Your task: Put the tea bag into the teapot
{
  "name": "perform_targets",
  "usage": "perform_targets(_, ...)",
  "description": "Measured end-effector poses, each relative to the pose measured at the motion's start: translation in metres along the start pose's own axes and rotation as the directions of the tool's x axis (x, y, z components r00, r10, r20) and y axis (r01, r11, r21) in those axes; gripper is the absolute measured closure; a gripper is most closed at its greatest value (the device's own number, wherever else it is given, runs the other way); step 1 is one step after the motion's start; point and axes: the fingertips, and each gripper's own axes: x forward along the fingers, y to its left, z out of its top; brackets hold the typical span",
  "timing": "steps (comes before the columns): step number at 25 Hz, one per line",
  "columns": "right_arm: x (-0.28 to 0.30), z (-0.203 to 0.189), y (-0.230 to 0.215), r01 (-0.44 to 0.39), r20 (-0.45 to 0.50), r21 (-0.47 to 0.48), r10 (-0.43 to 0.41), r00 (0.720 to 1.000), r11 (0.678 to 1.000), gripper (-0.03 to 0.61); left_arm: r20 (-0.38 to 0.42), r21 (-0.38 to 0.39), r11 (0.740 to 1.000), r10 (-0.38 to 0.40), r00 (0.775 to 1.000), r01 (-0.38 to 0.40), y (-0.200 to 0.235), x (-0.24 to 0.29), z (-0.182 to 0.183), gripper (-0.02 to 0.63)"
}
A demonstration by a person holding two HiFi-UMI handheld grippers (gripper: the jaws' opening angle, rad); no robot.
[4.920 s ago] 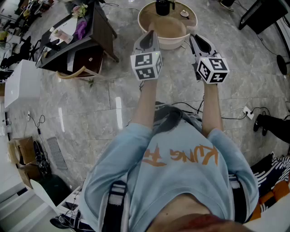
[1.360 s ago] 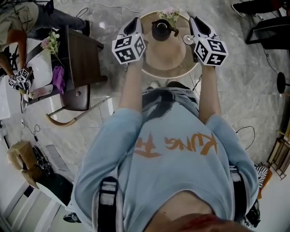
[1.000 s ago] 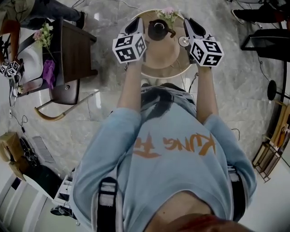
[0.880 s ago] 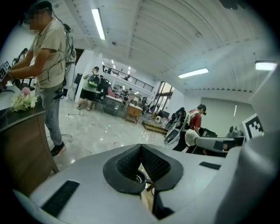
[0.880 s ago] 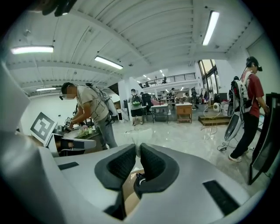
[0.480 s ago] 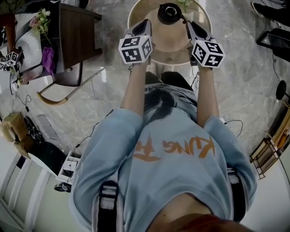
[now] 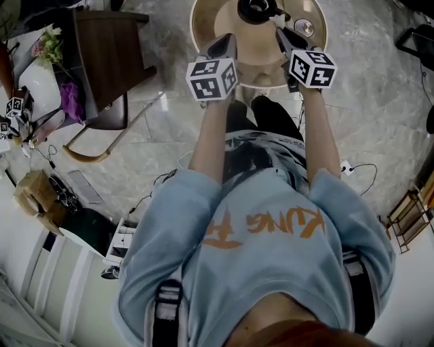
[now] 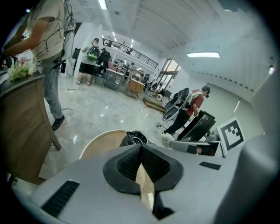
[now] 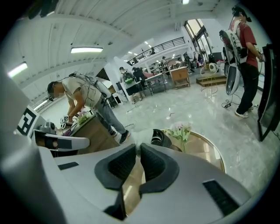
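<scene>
The pale marble floor fills most of the head view, and at its top edge stands a round wooden tabletop, directly ahead of the person. On the far side of it sits the black teapot, upright, its mouth open to the ceiling with no lid on. It is squat, so its only long line is the dark stub that sticks out low on the side nearer the right tongs. Whether that stub is the spout or the handle cannot be told from here. The left gripper view shows the same open rim just past the tongs' tips, and the right gripper view finds the pot beside a small spray of flowers. The left tongs and the right tongs are held level over the near edge of the tabletop, one to either side of the pot and apart from it. Both are closed pad to pad with nothing between them, as each gripper's own view confirms. A small shiny round thing lies on the wood right of the pot, too small to name. No tea bag can be made out in any view. The task looks to be at its approach, with nothing picked up. The next move calls for finding the bag, opening one pair of tongs and pinching the bag lightly, then carrying it over the open mouth.
</scene>
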Motion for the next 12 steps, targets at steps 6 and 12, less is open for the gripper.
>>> perform_targets(6,0.028,-0.009,-0.010,-0.012,-0.062,-0.057,0.008,0.998,0.998,0.529,-0.023,-0.018,1.000,-0.011,1.000,0.011,0.007,0.022,-0.014,0.588)
perform_targets(12,0.054,-0.003,-0.027,-0.011,-0.093,-0.065,0.005,0.996,0.998,0.529,-0.029,0.010,1.000,-0.012,1.000,0.012,0.012,0.040,-0.006,0.588)
